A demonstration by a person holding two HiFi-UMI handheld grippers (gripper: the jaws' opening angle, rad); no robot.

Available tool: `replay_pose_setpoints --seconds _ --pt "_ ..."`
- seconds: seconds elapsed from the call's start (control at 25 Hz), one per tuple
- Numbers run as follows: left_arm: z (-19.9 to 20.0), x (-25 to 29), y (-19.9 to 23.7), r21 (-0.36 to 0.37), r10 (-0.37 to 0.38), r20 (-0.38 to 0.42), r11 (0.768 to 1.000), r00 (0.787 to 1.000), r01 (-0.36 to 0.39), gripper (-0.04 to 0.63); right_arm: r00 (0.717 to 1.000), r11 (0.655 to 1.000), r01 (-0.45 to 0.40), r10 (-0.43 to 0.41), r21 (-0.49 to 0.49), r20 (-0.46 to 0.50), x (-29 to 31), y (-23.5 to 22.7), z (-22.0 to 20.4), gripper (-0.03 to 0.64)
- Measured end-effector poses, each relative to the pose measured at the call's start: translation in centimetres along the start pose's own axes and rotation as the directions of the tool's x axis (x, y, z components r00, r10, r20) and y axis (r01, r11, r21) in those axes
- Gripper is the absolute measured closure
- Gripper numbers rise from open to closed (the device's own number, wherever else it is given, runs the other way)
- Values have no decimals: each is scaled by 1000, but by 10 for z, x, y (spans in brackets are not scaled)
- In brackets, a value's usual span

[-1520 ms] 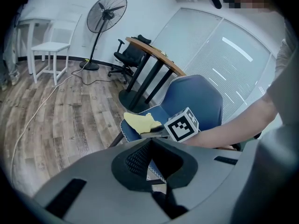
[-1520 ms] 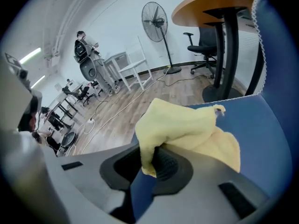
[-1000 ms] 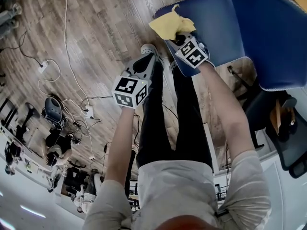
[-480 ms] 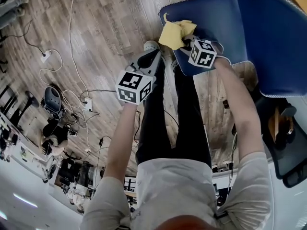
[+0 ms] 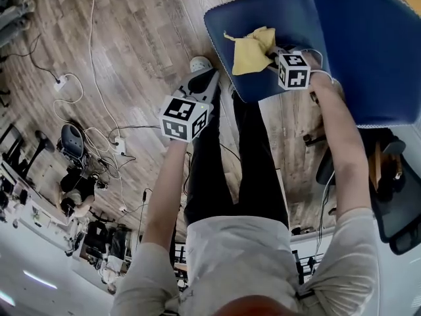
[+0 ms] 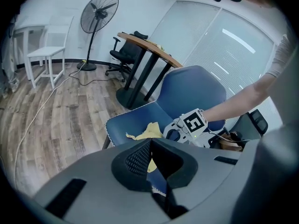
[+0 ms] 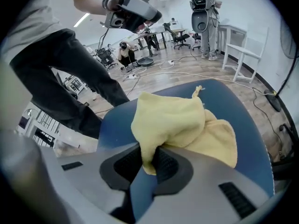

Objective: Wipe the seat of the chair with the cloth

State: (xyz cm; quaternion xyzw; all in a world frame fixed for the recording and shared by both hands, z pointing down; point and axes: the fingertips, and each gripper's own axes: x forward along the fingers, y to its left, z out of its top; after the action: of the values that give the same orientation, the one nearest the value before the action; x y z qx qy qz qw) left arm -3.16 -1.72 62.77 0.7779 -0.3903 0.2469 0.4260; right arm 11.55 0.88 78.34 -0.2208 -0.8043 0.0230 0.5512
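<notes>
Underfoot, a wood-plank floor (image 5: 131,38) fills most of the head view, and a blue chair (image 5: 368,45) stands on it at the upper right, its backrest rising toward the picture's right edge. The seat (image 5: 289,18) spreads out from the backrest toward the person, with a pale piped rim along its front edge. The person's legs (image 5: 223,163) in black trousers stand just short of that front edge, one shoe (image 5: 199,64) near the seat's front-left corner.

A yellow cloth (image 5: 250,52) lies bunched on the seat, about mid-seat and nearer the front edge than the backrest. In the right gripper view the cloth (image 7: 182,125) rises in a crumpled fold from the pads, and a flatter flap spreads over the blue surface to the right.

The right gripper (image 5: 270,58) reaches in over the front edge of the seat, its marker cube above the seat's front-right part. Its jaws are clamped on a fold of the cloth, which is pinched between the two ribbed pads (image 7: 166,164).

The left gripper (image 5: 208,79) hangs over the floor beside the legs, off the seat and apart from the cloth. Its own view shows the left gripper (image 6: 151,154) with its jaws closed together and nothing between them; past them lie the chair, the cloth and the right gripper's cube.

White cables (image 5: 92,58) trail across the floor at the left. A standing fan (image 6: 99,13) and a wooden-topped desk (image 6: 149,50) stand behind the chair.
</notes>
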Motion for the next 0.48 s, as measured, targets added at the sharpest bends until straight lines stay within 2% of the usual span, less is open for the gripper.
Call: replay_pose_setpoints --seconds 0.32,0.48 --pt "3 19 -20 51 -20 -34 998 999 21 569 993 998 61 -59 16 -103 -17 -5 -55 552" --pt "-1 27 -32 84 -36 -60 996 998 41 569 988 991 93 -80 92 -132 -27 -4 -80 552"
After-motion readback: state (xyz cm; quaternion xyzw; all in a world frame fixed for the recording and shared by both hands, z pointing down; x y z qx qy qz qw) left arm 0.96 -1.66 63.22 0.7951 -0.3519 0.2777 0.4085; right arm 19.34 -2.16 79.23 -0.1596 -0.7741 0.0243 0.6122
